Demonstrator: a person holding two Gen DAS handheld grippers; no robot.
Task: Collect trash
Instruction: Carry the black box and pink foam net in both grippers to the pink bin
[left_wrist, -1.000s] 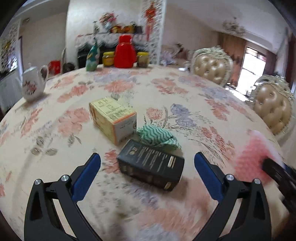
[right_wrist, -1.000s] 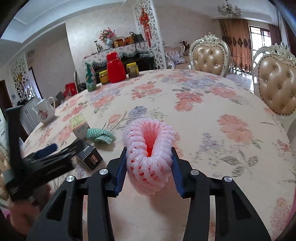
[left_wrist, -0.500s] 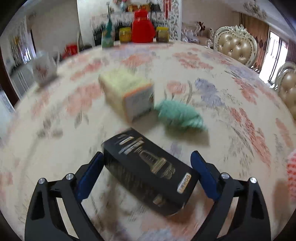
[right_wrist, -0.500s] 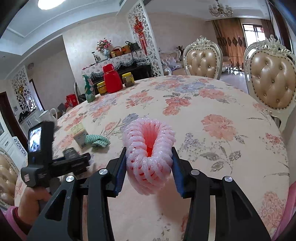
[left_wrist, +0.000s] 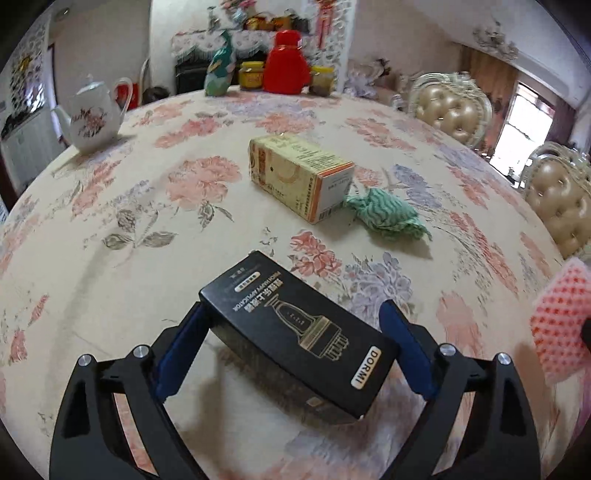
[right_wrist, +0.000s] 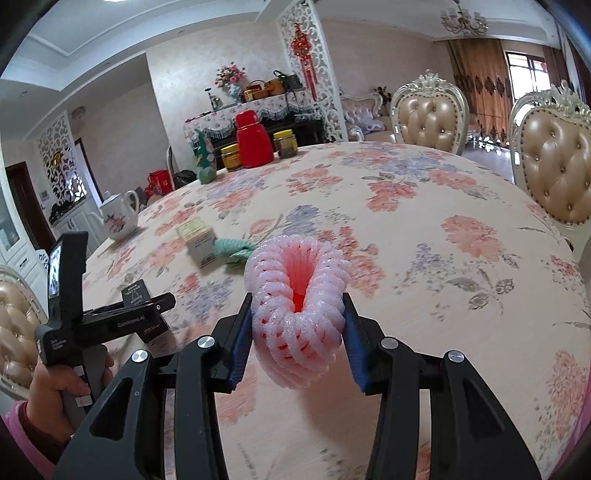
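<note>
Fingers of the left gripper (left_wrist: 291, 345) bracket a black rectangular carton with gold print (left_wrist: 295, 332); the box appears lifted off the floral-clothed round table (left_wrist: 110, 229), though pad contact is unclear. Rigid, light cardboard: take it across the long sides. The right gripper (right_wrist: 297, 332) is clenched on a pink foam fruit net (right_wrist: 297, 306), soft and compressible. Beyond lie a yellow carton (left_wrist: 299, 175) and a crumpled green wrapper (left_wrist: 386, 214).

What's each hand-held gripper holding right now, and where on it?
The right hand-held gripper squeezes the pink foam net by its sides. The left hand-held gripper brackets the black box; a firm grip cannot be told.
</note>
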